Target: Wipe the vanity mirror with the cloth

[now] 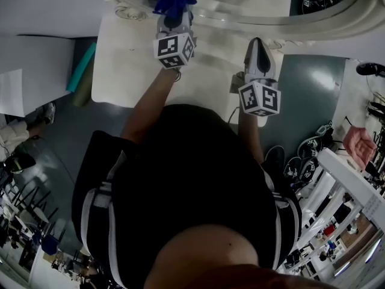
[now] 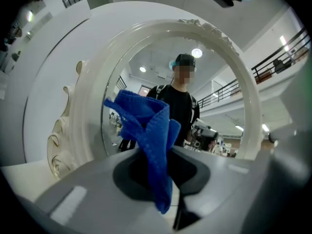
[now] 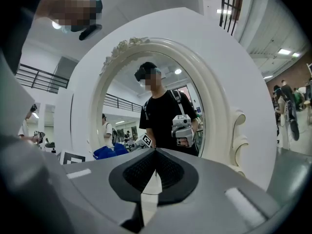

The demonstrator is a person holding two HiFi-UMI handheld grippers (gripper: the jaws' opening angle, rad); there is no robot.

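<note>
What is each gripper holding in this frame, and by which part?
The left gripper pinches the blue cloth near one end, with most of it bunched beyond the jaws. The right gripper is shut and holds nothing.

blue cloth [image 2: 148,135], white mirror frame [image 2: 87,111]

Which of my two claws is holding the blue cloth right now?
The left claw: it is shut on the blue cloth, which sticks up from it. The right claw is shut with nothing between its jaws.
</note>
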